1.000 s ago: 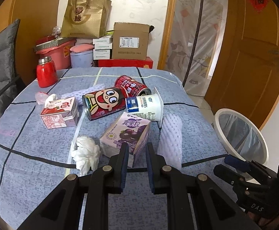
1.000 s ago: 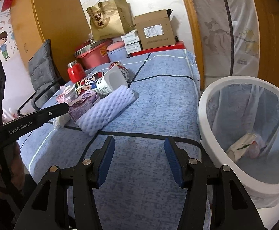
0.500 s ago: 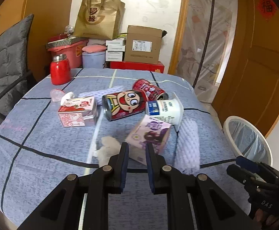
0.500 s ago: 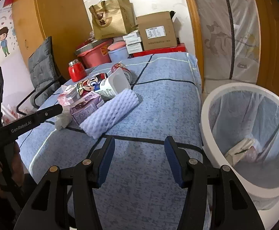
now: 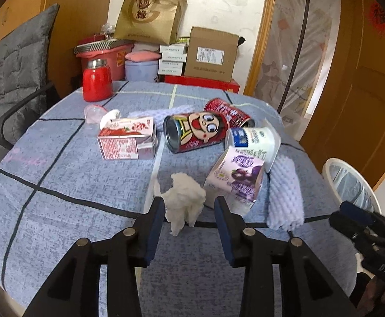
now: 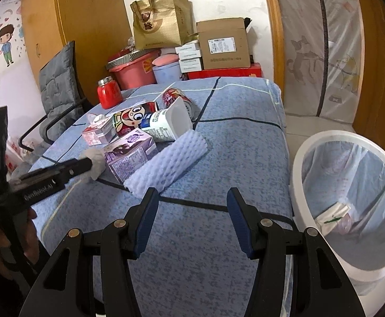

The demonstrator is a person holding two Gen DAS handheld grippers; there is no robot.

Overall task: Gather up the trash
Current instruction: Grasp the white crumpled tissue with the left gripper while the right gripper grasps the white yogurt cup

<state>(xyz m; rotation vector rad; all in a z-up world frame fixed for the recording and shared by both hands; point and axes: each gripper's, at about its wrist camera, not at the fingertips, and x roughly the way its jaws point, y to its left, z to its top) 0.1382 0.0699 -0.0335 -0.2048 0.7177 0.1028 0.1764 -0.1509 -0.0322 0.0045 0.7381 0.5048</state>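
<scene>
Near front edge of surface (image 5: 60, 174), crumpled tissue (image 5: 183, 198) sits between my left tongs (image 5: 189, 211), jaws just opening, nothing gripped. Right tongs (image 6: 191, 211) half open, empty. Next: close on tissue, carry to bin (image 6: 311, 155).

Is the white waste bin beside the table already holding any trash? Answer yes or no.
Yes: in the right wrist view a folded white wrapper lies at the bottom of the white waste bin.
</scene>
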